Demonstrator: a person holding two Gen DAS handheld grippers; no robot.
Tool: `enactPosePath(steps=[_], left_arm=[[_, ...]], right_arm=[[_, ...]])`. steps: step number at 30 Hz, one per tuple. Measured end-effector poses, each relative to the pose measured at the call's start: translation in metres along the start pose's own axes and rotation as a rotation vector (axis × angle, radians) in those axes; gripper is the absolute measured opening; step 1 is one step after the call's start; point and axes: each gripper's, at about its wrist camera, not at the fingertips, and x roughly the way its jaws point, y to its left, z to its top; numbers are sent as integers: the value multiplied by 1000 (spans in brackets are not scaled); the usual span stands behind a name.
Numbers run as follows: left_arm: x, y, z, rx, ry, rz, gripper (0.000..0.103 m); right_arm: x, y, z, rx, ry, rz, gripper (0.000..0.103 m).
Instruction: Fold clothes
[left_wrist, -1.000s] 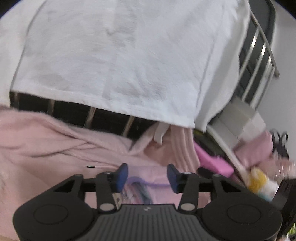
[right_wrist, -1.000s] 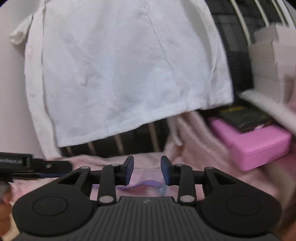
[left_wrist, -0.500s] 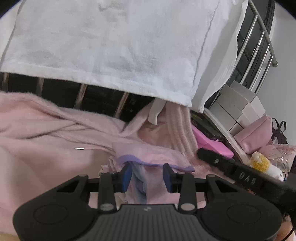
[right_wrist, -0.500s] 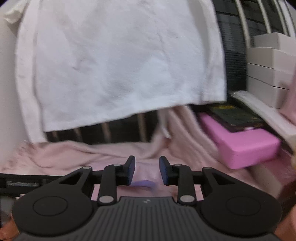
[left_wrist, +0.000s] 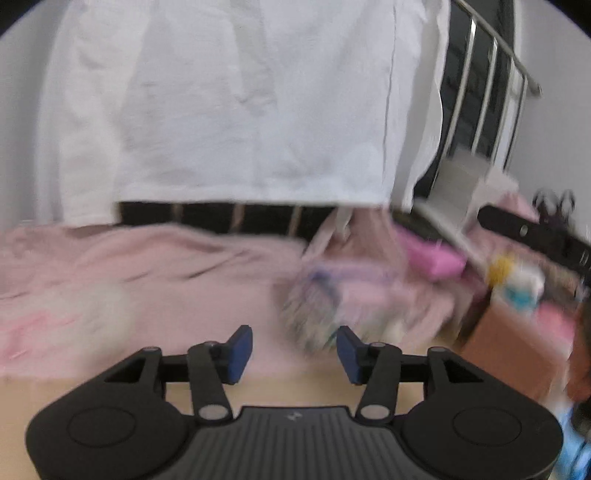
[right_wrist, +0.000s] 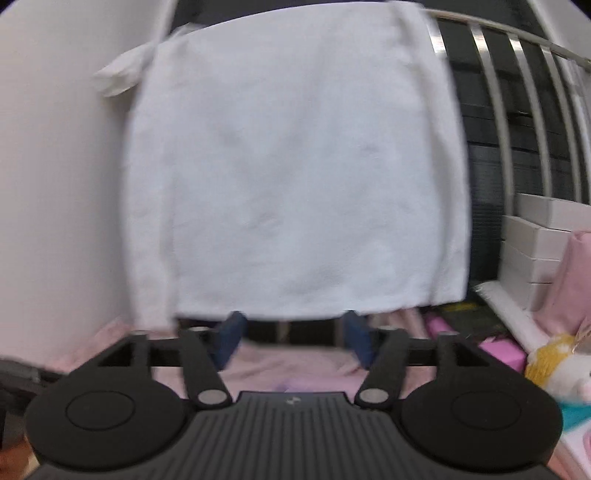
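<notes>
Both grippers — left (left_wrist: 292, 349), right (right_wrist: 293, 341) — hover with jaws spread and empty above the pink garment (left_wrist: 155, 273), poised to fold.

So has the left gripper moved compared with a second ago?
Yes. The left gripper has backed away, and the white towel on the rail looks farther off; its jaws are open wider.

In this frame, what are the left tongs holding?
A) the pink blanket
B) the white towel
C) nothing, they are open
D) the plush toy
C: the left tongs stand wide open with only empty space between the blue pads, above the pink blanket.
</notes>
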Motion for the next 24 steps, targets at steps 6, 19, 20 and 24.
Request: enactPosePath(steps=[6,19,20,24], left_arm=[[-77,46,-98,8,65,178,55],[-119,97,-175,-87,141,319,59],[-119,97,-176,-82,142,318,59],[-117,94,-179,-76,145,308,66]], right_arm=[[-32,73,-83,42,262,73,69],[-75,202,-182,5,457,-44,80],[-74,205,-184,18,462,-55,80],[-71,210,-193,44,497,-103,85]])
